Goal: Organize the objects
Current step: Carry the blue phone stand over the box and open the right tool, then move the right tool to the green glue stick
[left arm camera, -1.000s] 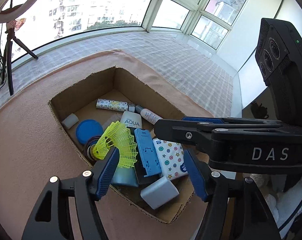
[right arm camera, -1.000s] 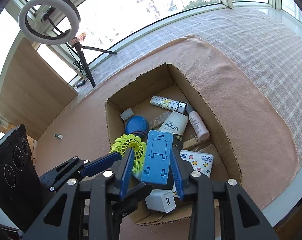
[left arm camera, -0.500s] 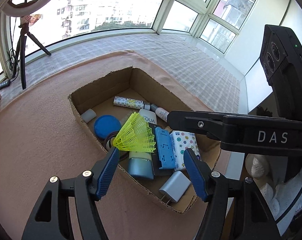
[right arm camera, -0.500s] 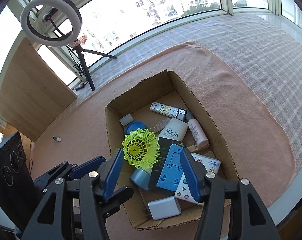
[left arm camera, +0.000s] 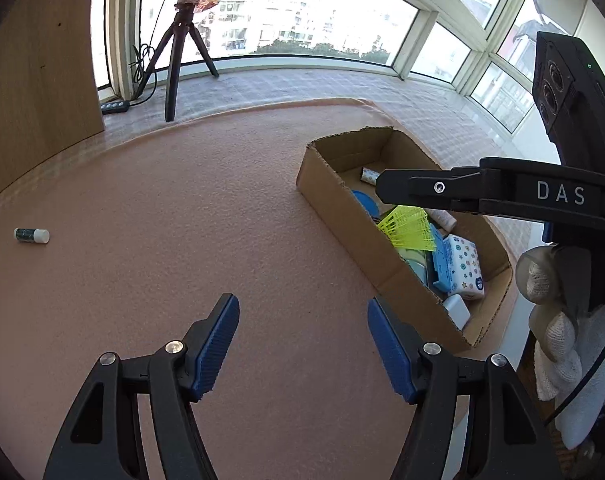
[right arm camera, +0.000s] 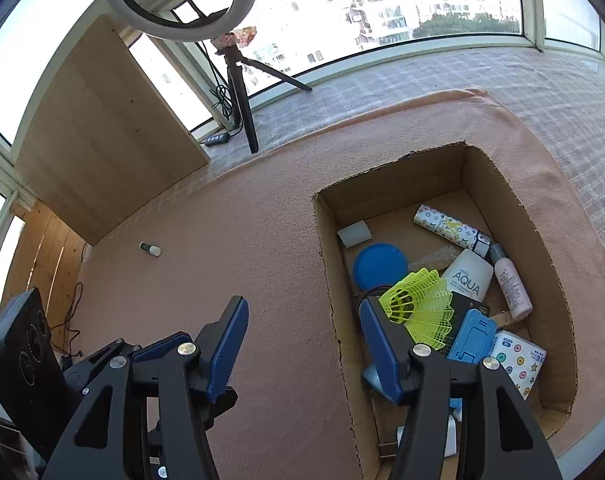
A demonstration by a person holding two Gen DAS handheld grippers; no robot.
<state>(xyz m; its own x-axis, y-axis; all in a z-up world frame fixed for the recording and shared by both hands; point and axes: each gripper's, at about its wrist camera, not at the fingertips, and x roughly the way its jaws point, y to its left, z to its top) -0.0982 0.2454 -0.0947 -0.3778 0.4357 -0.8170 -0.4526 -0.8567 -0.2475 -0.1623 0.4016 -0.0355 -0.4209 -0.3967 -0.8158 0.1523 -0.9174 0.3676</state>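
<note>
Left to right: small vial (right arm camera: 150, 249) lies alone on the pink mat (right arm camera: 262, 240). Left gripper (left arm camera: 302, 344) and right gripper (right arm camera: 302, 344) both gape wide, empty. Cardboard box (right arm camera: 498, 172) holds blue lid (right arm camera: 380, 266), yellow shuttlecock (right arm camera: 422, 306), AQUA tube (right arm camera: 468, 278), pink bottle (right arm camera: 512, 286).

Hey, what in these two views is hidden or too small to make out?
- Small vial on the mat: label too small in both views.
- White charger: right view, mostly behind the right gripper.
- Box contents: left view, partly blocked by its near wall and the right gripper's arm.
</note>
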